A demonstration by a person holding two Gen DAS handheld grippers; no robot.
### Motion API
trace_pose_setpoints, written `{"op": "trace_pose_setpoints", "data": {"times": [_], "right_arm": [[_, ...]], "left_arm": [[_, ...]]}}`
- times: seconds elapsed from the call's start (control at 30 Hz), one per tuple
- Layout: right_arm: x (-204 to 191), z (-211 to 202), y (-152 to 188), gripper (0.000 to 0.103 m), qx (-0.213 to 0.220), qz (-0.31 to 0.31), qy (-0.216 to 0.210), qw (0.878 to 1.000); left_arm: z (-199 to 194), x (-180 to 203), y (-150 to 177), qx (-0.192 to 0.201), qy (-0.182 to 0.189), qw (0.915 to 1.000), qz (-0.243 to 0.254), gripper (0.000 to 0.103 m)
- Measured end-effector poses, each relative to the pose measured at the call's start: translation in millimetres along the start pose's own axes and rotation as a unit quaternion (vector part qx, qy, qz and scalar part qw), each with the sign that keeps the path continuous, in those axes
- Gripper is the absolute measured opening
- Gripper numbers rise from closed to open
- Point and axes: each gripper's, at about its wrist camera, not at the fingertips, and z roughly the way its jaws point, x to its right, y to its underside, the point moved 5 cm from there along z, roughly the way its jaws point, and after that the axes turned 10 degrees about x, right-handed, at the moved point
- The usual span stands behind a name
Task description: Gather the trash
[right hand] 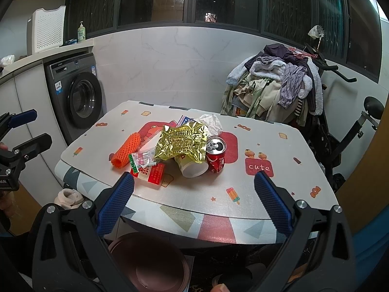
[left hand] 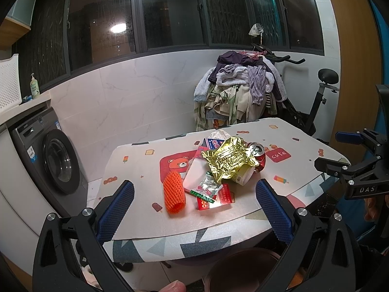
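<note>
Patterned cloth covers the bench [left hand: 136, 170], with a brown bin [right hand: 148, 262] on the floor just below its near edge. Both the left tongs [left hand: 194, 209] and right tongs [right hand: 193, 202] hang spread and empty, short of the litter heaped mid-bench. Nearest lies an orange foam net [left hand: 173, 192], soft and light, probably best pinched across its middle. Behind, the gold foil bag [right hand: 182, 143] looks crinkly and slippery; the red can [right hand: 216, 155] is stiff, likely easiest gripped across its sides.

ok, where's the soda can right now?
Soda can stands upright on the table, right side of the trash pile, touching the gold foil wrapper and tipped paper cup.
</note>
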Motion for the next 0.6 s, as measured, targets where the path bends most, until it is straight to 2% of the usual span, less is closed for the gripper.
{"op": "trace_pose_setpoints", "data": {"times": [0.2,0.37,0.43,0.5,0.6], "right_arm": [[7.5,-1.5,2.2,0.097,-0.003,0.0,0.002,1.0],[7.4,1.9,12.3,0.097,-0.007,-0.001,0.011,1.0],[9.6,5.2,19.0,0.098,-0.006,0.003,0.016,1.0],[6.5,9.8,22.7,0.098,-0.009,0.013,0.001,1.0],[6.0,17.1,32.4,0.098,-0.008,0.025,-0.012,1.0]], "left_arm": [[-2.9,2.2,-3.5,-0.002,0.006,1.0,-0.001,0.098],[5.4,-1.0,8.4,-0.012,0.01,0.9999,-0.007,0.098],[10.6,-9.9,13.9,-0.018,-0.003,0.9996,-0.02,0.098],[18.6,-18.7,22.8,-0.028,-0.026,0.9992,-0.014,0.098],[29.1,-26.3,36.7,-0.037,-0.022,0.999,-0.007,0.098]]}}
